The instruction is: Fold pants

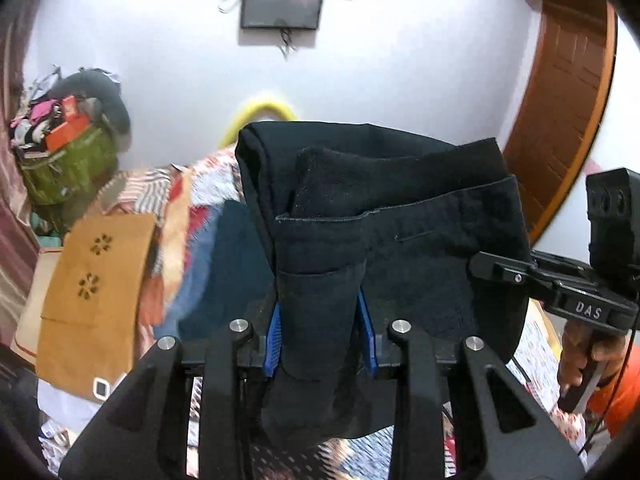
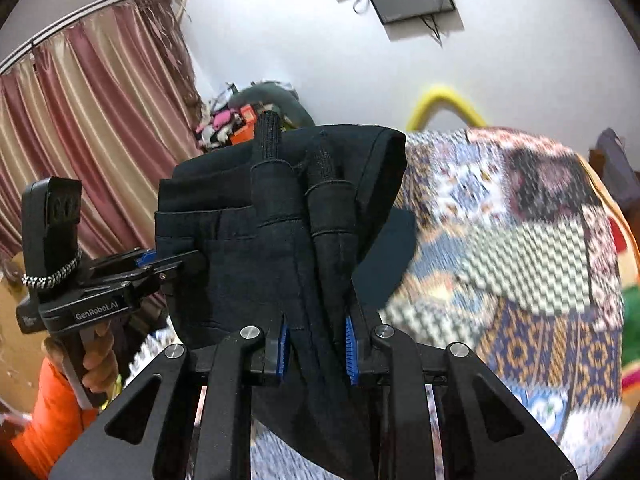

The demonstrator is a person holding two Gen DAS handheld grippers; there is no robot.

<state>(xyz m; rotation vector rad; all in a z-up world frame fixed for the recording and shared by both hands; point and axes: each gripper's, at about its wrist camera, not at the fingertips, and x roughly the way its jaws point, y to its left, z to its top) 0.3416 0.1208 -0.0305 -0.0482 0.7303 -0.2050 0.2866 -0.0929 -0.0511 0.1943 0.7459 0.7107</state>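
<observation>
The black pants (image 1: 400, 208) are folded into a thick bundle and held up in the air above the bed. My left gripper (image 1: 322, 320) is shut on one end of the bundle, cloth bunched between its blue pads. My right gripper (image 2: 316, 344) is shut on the other end of the pants (image 2: 248, 240). Each gripper shows in the other's view: the right one (image 1: 560, 292) at the right edge, the left one (image 2: 120, 292) at the left. Black cloth hangs below both grips.
A patterned bedspread (image 2: 520, 248) covers the bed below. A tan cloth (image 1: 92, 280) lies at the left, with a green bag and piled items (image 1: 68, 160) behind. A curtain (image 2: 80, 120), a wall screen (image 1: 282, 4), a yellow hoop (image 1: 260, 116) and a wooden door (image 1: 560, 100) surround.
</observation>
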